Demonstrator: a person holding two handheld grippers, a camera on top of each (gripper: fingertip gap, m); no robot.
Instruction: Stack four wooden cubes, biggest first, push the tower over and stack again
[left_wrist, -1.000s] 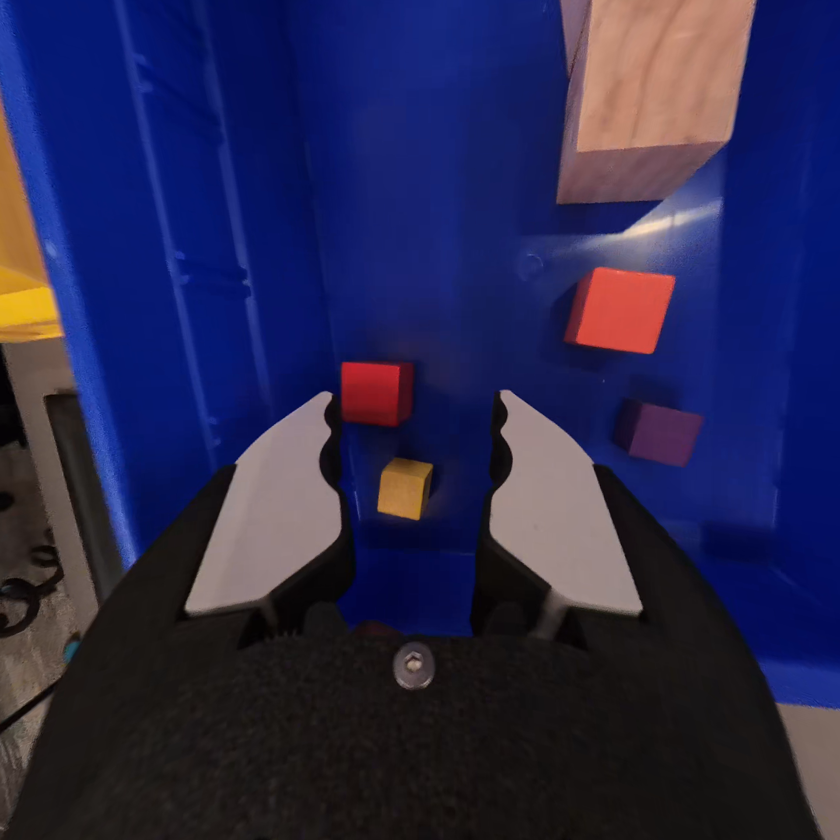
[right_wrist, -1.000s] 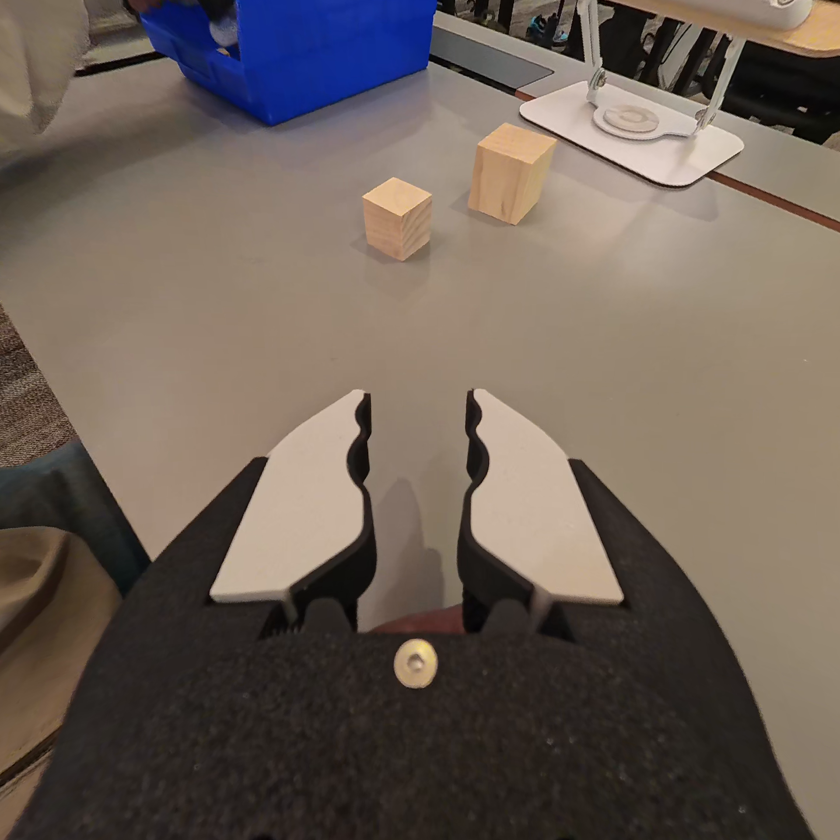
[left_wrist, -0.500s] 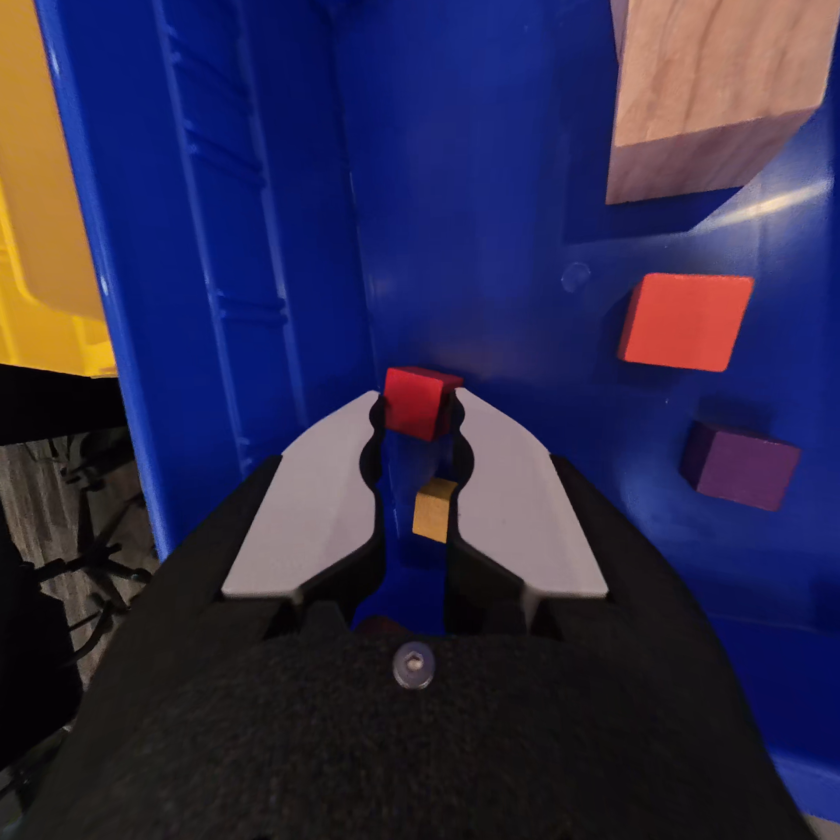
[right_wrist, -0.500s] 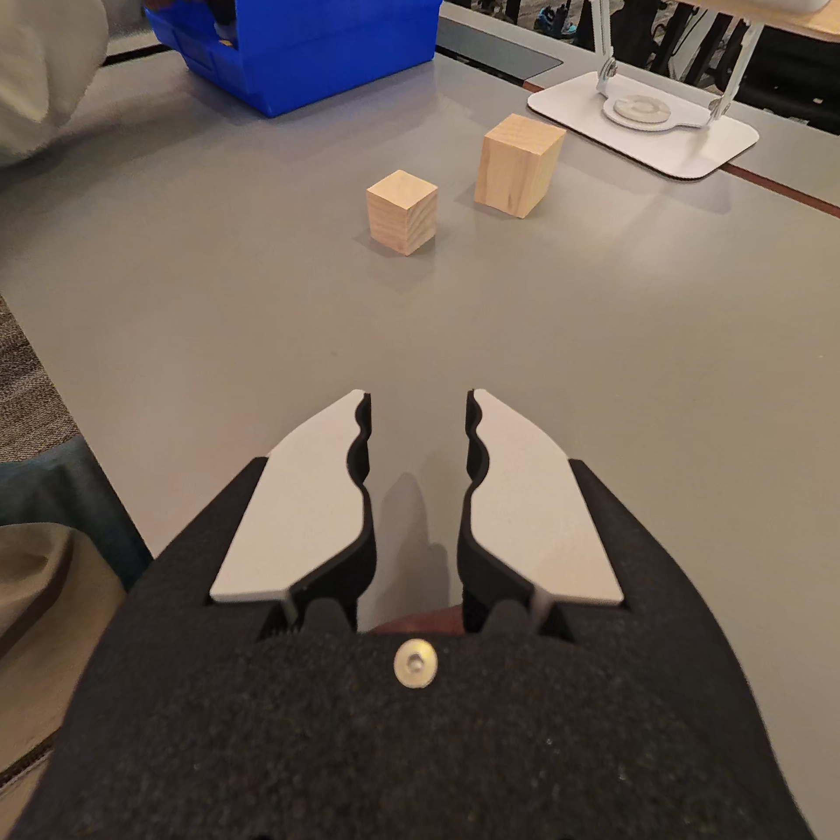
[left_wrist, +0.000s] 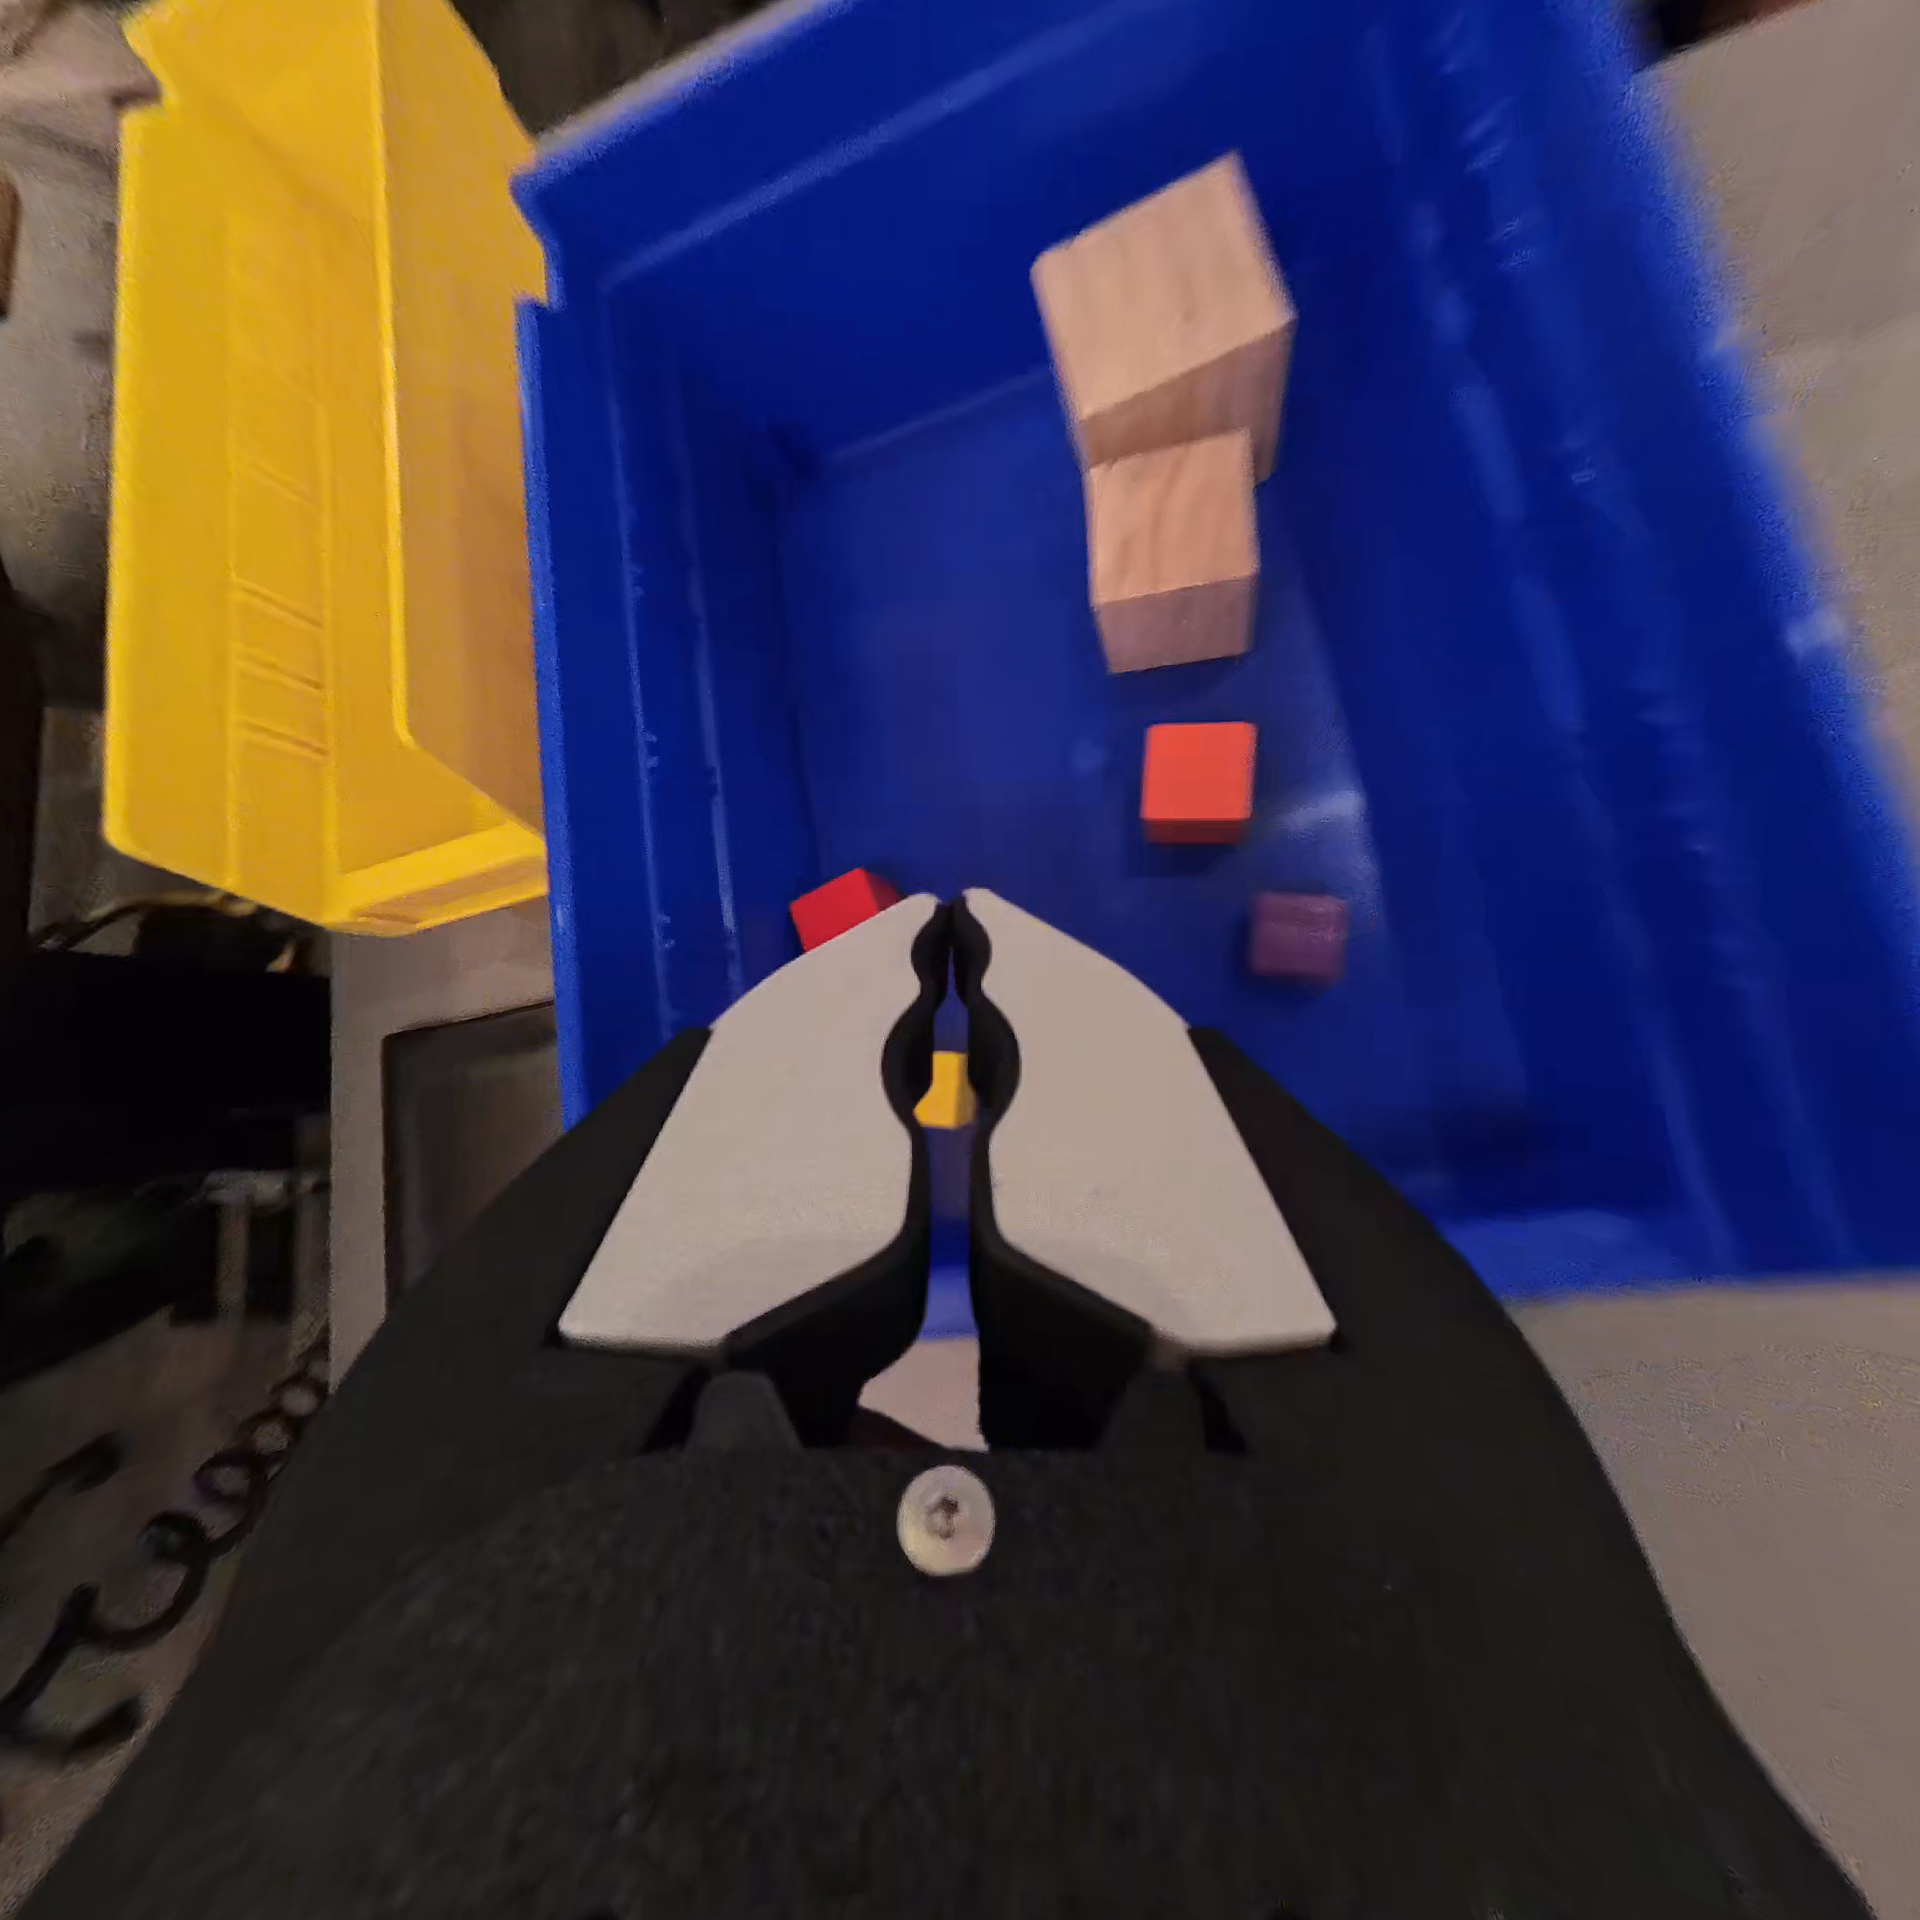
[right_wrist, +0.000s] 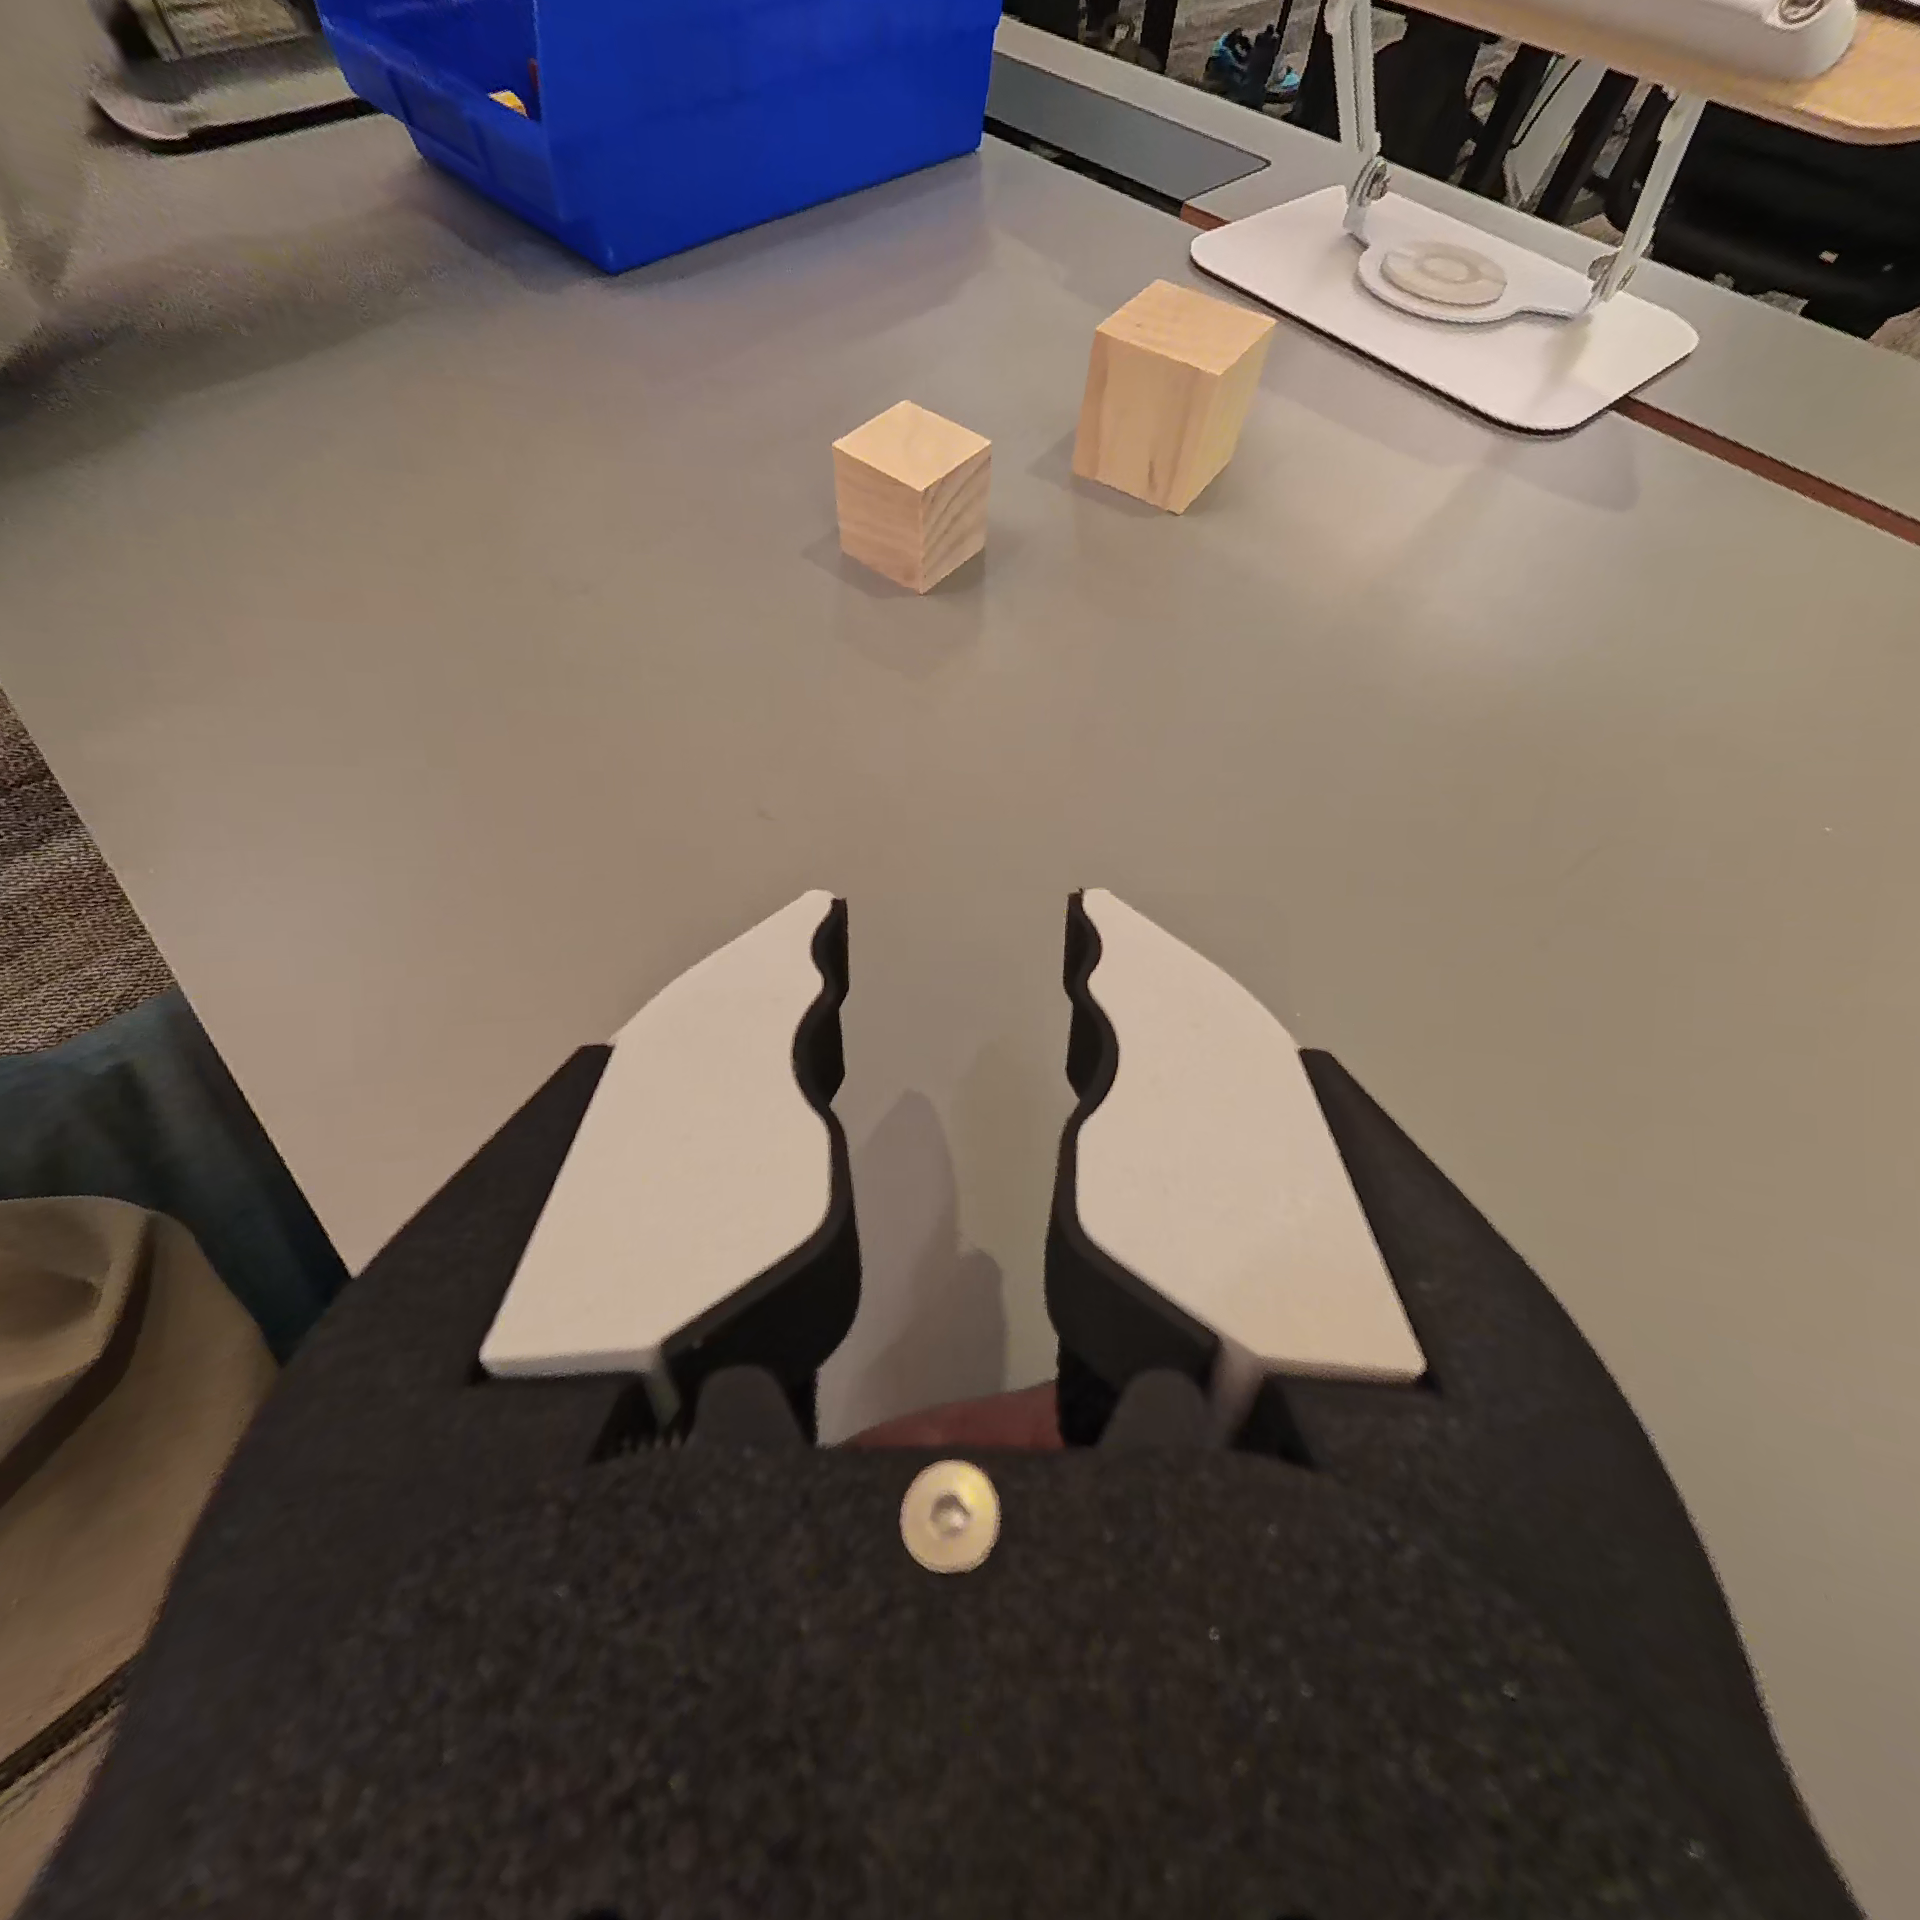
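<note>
Change since earlier frame: the left gripper (left_wrist: 951, 914) has pulled back from the blue plastic bin (left_wrist: 665, 644); its jaws, which had pinched the small red cube (left_wrist: 836, 906) half a second ago, have come together with nothing between them. The red cube now lies on the bin floor, just left of the fingertips. The right gripper (right_wrist: 956, 904) has barely shifted.

Left gripper state: tips touching, holding nothing; view blurred by motion.

Right gripper state: jaws parted by a moderate gap, empty, hovering over the near part of the grey table (right_wrist: 1351, 831).

Bin contents: two plain wooden cubes toward the far right, the larger bin cube (left_wrist: 1164, 301) behind and the smaller bin cube (left_wrist: 1174, 551) in front, seemingly touching. Nearer lie an orange-red cube (left_wrist: 1195, 779), a purple cube (left_wrist: 1299, 935) and a small yellow cube (left_wrist: 943, 1096), the last seen through the gap between the left fingers.

Table cubes: a smaller pale wooden cube (right_wrist: 912, 497) stands far centre; a larger pale wooden cube (right_wrist: 1172, 395) stands just right of it and farther off. The two are apart, unstacked.

Surroundings: a yellow plastic bin (left_wrist: 291, 499) sits left of the blue bin. A white stand base (right_wrist: 1455, 312) lies at the far right of the table. The blue bin also shows at the far left in the right wrist view.
</note>
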